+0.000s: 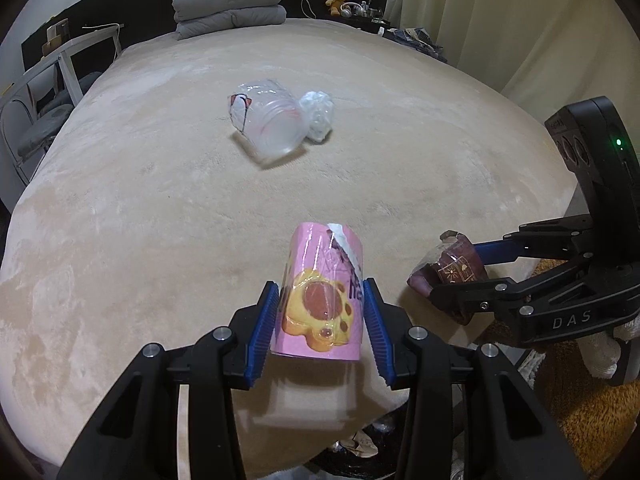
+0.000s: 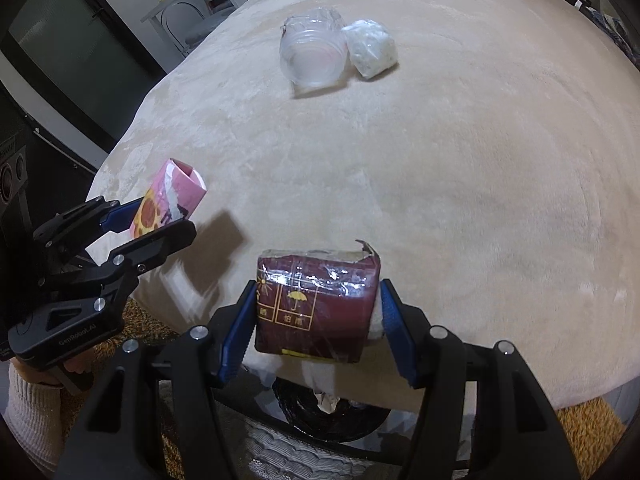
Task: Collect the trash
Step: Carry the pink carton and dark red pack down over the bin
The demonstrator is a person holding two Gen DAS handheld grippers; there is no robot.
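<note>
My left gripper (image 1: 322, 312) is shut on a pink carton (image 1: 322, 300) with a yellow paw print, held above the near edge of the beige bed (image 1: 160, 200). My right gripper (image 2: 318, 316) is shut on a dark red box (image 2: 316, 304) wrapped in clear film, also above the near edge. Each gripper shows in the other's view: the right one (image 1: 460, 276) with the red box (image 1: 452, 268), the left one (image 2: 160, 216) with the pink carton (image 2: 172, 196). A clear plastic cup (image 1: 268, 120) lies on its side mid-bed beside a crumpled white bag (image 1: 318, 116); both also show in the right wrist view, cup (image 2: 314, 52) and bag (image 2: 372, 48).
A dark trash bin (image 2: 332, 404) with crumpled paper in it stands on the floor below the bed's near edge. Folded grey bedding (image 1: 230, 8) lies at the far end. A white chair (image 1: 48, 92) stands left of the bed. A curtain (image 1: 500, 20) hangs on the right.
</note>
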